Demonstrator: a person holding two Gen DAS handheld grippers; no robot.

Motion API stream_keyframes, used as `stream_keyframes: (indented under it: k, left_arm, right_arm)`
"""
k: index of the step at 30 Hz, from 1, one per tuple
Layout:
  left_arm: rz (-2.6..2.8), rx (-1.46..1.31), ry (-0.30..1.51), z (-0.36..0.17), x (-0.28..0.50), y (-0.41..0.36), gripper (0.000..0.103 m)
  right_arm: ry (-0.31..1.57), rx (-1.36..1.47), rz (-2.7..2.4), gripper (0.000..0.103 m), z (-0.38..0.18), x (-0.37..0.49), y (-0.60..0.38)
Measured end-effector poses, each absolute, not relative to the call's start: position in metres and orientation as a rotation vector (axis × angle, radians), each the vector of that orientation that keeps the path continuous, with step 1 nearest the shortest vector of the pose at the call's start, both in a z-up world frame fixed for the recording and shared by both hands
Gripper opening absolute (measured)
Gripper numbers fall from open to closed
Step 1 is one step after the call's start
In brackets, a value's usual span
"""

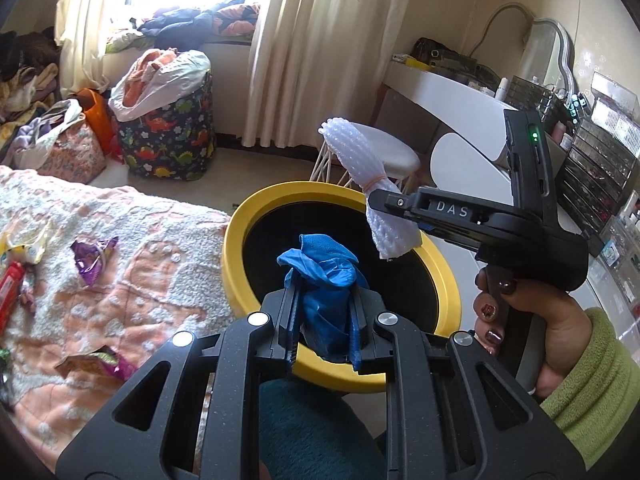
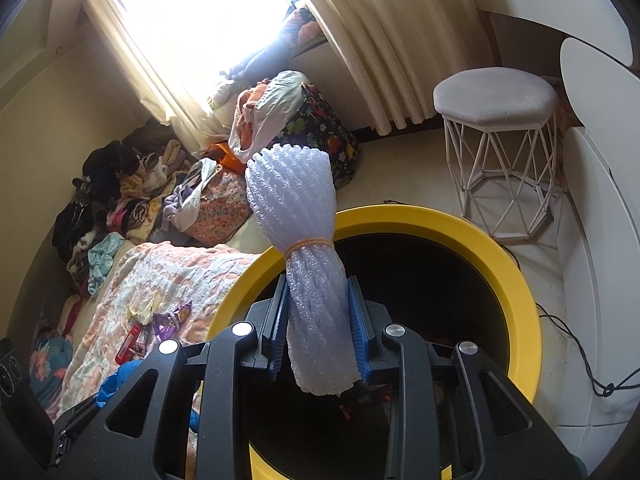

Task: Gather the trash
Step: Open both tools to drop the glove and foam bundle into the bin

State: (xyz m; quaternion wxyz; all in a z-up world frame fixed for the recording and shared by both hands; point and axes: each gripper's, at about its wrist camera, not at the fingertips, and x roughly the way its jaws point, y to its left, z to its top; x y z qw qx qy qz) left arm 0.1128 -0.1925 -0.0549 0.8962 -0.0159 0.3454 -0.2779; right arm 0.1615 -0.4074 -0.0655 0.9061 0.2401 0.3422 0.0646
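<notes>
Both grippers over yellow bin (image 1: 240,248), left gripper (image 1: 326,316) jaws clamping blue glove (image 1: 320,268), right gripper (image 2: 318,332) clamping foam netting (image 2: 304,216)

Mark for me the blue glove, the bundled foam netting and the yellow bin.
blue glove (image 1: 320,276): left wrist view, crumpled part above the fingers.
foam netting (image 2: 296,196): right wrist view, flared part above the rubber band.
yellow bin (image 2: 432,220): right wrist view, far rim.

The dark mouth of the yellow-rimmed bin (image 2: 516,280) is left open below. Its near rim is crowded by the blue glove (image 1: 320,276) and foam bundle (image 2: 304,248). The bed edge (image 1: 172,248) touches its left side; the white stool (image 2: 496,152) stands beyond.
</notes>
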Motion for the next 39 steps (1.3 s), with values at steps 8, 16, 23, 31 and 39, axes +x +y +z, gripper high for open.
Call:
stream_keyframes:
  k: [8, 16, 23, 31, 39]
  left_arm:
    - [-0.589, -0.029, 0.746, -0.063, 0.126, -0.205, 0.013]
    - [-0.598, 0.0, 0.782, -0.075, 0.138, -0.221, 0.014]
    - [-0.59, 0.014, 0.793, -0.084, 0.149, -0.226, 0.021]
    - [-0.507, -0.048, 0.766, -0.08, 0.152, -0.205, 0.082]
    - [-0.444, -0.055, 0.706, -0.068, 0.141, -0.182, 0.092]
  right_arm:
    - [0.726, 0.513, 0.116, 0.027, -0.073, 0.165, -0.417]
    - [0.765, 0.528, 0.093, 0.027, -0.082, 0.168, -0.424]
    - [0.789, 0.559, 0.077, 0.033, -0.089, 0.17, -0.43]
    - [0.772, 0.577, 0.061, 0.052, -0.089, 0.168, -0.434]
    - [0.716, 0.534, 0.088, 0.061, -0.073, 0.167, -0.424]
